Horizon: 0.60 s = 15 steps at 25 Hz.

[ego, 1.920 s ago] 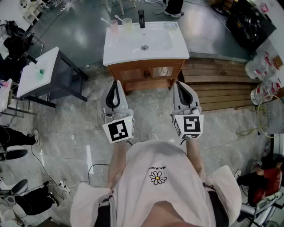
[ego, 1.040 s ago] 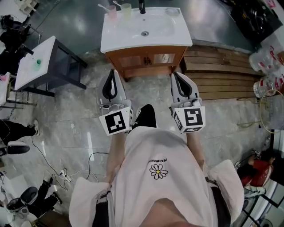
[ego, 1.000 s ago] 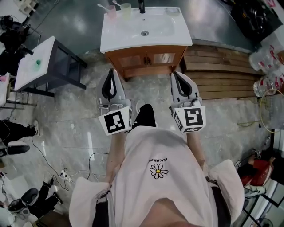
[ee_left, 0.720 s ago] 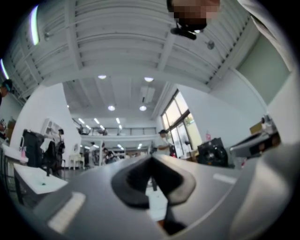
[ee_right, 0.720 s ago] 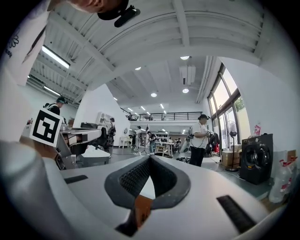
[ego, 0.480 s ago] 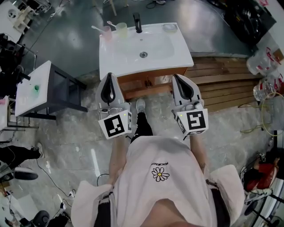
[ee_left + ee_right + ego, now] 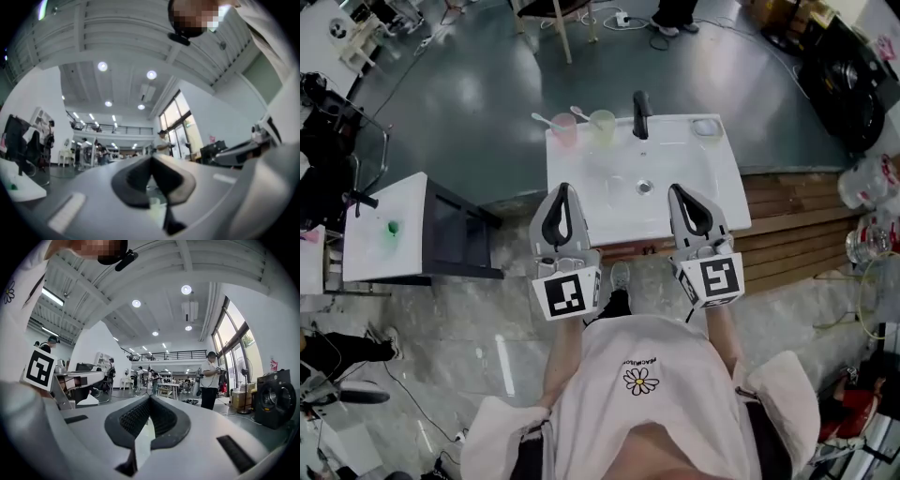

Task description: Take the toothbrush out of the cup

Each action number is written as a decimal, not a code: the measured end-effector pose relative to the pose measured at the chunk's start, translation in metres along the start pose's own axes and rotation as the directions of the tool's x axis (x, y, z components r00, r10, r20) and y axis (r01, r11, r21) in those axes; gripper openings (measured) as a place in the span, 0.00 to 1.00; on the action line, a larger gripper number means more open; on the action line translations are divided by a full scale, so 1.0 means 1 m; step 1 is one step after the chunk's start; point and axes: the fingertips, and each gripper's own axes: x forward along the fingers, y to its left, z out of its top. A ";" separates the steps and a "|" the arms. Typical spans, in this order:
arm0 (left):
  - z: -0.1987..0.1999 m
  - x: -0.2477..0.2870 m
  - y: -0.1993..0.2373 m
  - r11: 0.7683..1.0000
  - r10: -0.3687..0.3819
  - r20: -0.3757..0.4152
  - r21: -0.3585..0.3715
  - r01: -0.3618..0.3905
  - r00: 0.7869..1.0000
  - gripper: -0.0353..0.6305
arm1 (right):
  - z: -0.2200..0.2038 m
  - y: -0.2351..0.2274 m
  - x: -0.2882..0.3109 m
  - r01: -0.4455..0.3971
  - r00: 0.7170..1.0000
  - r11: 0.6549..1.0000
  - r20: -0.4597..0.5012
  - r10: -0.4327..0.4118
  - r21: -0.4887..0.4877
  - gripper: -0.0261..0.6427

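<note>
While the left gripper hangs closed, the toothbrush lies ahead; apart.

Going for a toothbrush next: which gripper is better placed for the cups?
Left, probably. The left gripper lines up with the pink cup, back left on the sink; the right gripper is farther right. Both shut.

The white sink top is bare from its front edge back to the pink cup and green cup in the rear left corner, with free room above them. The cups stand just beside each other, their toothbrushes leaning out leftward, and the black faucet rises near the green cup's right side; a round dish sits well apart, rear right
</note>
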 end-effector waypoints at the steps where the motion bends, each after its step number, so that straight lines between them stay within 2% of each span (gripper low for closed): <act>1: 0.001 0.015 0.007 1.000 0.006 0.015 -0.001 -0.006 1.000 0.06 | 0.001 0.000 0.021 -0.007 1.000 1.000 -0.006 0.007 0.003 0.04; 7: -0.024 0.074 0.052 1.000 0.006 -0.013 -0.022 -0.006 1.000 0.06 | -0.001 0.007 0.112 -0.034 0.999 0.999 -0.026 0.034 -0.004 0.04; 12: -0.046 0.094 0.074 0.998 0.037 -0.042 -0.056 -0.039 0.998 0.06 | -0.013 0.006 0.145 -0.054 0.997 0.998 -0.059 0.052 -0.021 0.04; 15: -0.057 0.104 0.077 0.998 0.048 -0.067 -0.047 -0.051 0.997 0.06 | -0.020 0.001 0.161 -0.062 0.995 0.996 -0.084 0.057 -0.063 0.04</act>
